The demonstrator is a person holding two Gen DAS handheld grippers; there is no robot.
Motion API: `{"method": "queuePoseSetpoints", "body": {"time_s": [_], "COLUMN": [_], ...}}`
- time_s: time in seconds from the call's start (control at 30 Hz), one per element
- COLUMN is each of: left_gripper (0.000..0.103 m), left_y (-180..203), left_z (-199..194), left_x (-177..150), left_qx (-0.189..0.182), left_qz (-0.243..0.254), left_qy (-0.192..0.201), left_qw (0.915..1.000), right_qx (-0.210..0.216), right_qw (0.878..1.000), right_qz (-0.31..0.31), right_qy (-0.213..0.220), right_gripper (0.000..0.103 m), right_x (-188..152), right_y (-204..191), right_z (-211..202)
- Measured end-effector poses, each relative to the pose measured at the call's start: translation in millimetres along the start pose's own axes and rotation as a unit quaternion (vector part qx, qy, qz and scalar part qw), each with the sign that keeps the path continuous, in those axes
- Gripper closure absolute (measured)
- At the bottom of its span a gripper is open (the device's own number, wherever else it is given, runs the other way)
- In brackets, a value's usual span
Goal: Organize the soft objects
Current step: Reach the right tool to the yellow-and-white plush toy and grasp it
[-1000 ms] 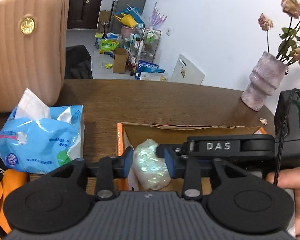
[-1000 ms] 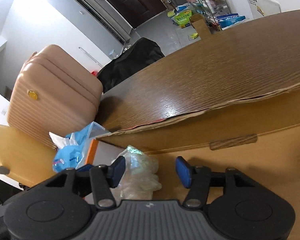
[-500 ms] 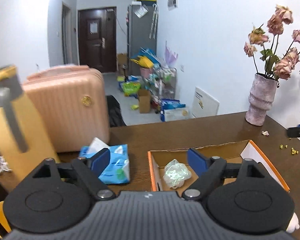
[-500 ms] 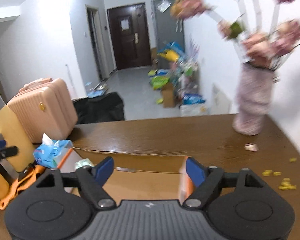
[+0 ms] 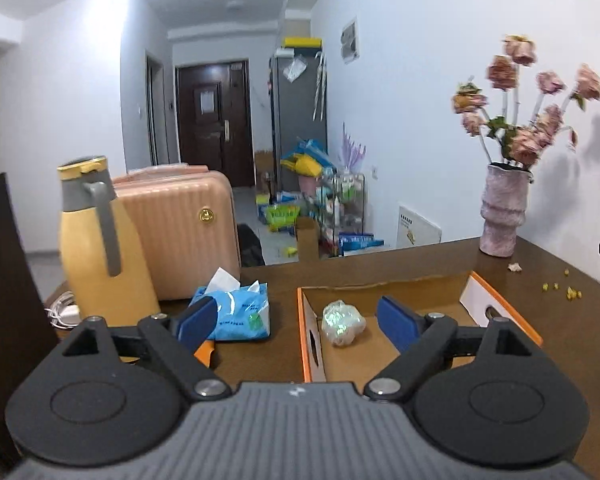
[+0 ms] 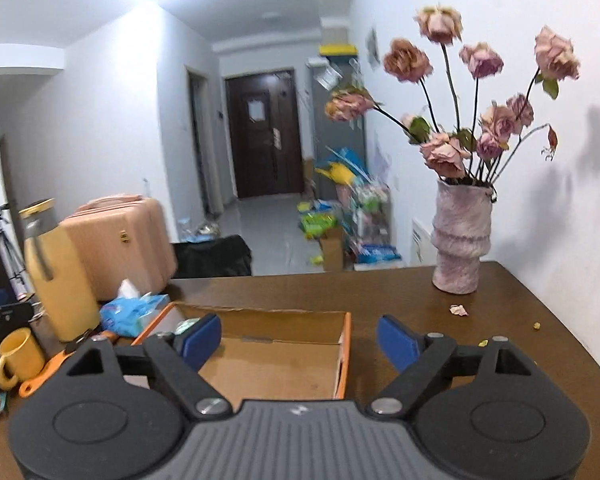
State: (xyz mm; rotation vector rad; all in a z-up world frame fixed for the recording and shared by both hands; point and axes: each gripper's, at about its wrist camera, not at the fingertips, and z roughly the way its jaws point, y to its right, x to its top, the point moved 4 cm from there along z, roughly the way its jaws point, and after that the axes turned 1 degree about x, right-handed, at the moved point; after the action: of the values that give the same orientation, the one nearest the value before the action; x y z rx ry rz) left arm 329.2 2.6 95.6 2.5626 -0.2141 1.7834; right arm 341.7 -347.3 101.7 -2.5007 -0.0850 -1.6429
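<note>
Both claws wide and empty, raised above the surface.
Crumpled plastic bag lies in the cardboard box, lower centre of left view. Left claw, right claw. We'd take the tissue pack next, just left of the box: grip its middle lightly, lift clear of the box wall.

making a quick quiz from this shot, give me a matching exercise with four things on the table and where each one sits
Things:
1. crumpled plastic bag
2. tissue pack
3. vase
4. yellow mug

Places:
A. far right of the table, by the wall
B. inside the cardboard box
C. just left of the box, outside it
D. left edge, near the yellow jug

Pairs: 1-B, 2-C, 3-A, 4-D
</note>
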Motion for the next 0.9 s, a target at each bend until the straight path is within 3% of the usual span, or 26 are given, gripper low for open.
{"method": "queuePoseSetpoints", "body": {"time_s": [0.3,0.43,0.63,0.9], "left_gripper": [0.007,0.005,0.005,0.007], "left_y": [35.3,48.8,61.5,86.4], "left_z": [-89.1,-111.3,-106.6,-61.9], "left_x": [-75.7,-102.5,-121.4,-122.6], "left_qx": [-0.046,-0.057,-0.077,-0.094], "left_qz": [0.018,-0.011,-0.013,-0.017], "left_qy": [0.054,0.053,0.013,-0.029], "left_qw": [0.9973,0.9969,0.9968,0.995], "right_qx": [0.041,0.039,0.035,0.014], "right_qw": [0.998,0.998,0.999,1.0], "right_qz": [-0.037,-0.039,-0.029,-0.015], "right_qy": [0.034,0.027,0.016,-0.007], "right_gripper": [0.013,0.013,0.013,0.014], "right_x": [-105.8,-143.9,-175.6,-180.8], "right_y": [-23.5,-28.9,-28.8,-2.5], "right_z": [-78.2,-101.1,-116.6,-87.8]}}
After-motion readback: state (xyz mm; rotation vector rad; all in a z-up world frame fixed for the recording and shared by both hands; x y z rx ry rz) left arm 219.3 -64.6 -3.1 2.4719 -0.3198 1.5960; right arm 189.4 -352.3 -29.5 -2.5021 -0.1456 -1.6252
